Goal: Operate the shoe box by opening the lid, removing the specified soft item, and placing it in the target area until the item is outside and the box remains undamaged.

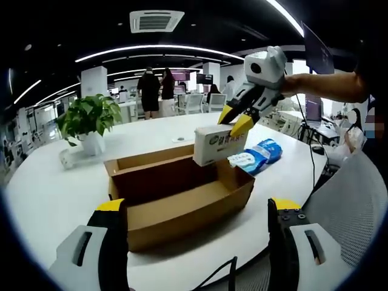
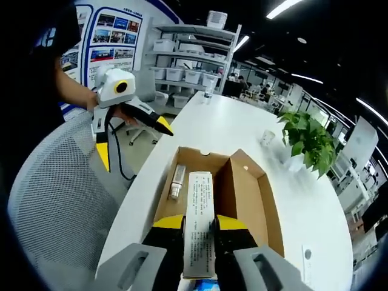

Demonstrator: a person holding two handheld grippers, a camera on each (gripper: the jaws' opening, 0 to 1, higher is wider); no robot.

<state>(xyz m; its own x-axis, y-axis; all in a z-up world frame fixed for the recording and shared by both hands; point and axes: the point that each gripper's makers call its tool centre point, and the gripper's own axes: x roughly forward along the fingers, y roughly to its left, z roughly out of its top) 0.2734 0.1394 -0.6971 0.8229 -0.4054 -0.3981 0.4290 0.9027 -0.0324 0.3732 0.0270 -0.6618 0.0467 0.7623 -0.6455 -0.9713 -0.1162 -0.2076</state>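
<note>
The brown shoe box [image 1: 176, 209] lies open on the white table, its lid flap [image 1: 151, 159] standing at the far side. My right gripper [image 1: 234, 121] comes in from the upper right and is shut on a white rectangular pack [image 1: 218, 144], held above the box's far right corner. In the right gripper view the same pack [image 2: 200, 206] sits between my right gripper [image 2: 200, 223] and hangs over the box [image 2: 245, 194]. A small white tube [image 2: 177, 180] lies inside the box. My left gripper [image 1: 197, 209] stands wide open in front of the box, seen also as the left gripper [image 2: 133, 142], holding nothing.
A blue and white soft packet [image 1: 257, 156] lies on the table [image 1: 54, 194] right of the box. A potted plant [image 1: 90, 118] stands at the far left. A grey mesh chair [image 2: 54, 206] sits at the table's edge. People stand in the background.
</note>
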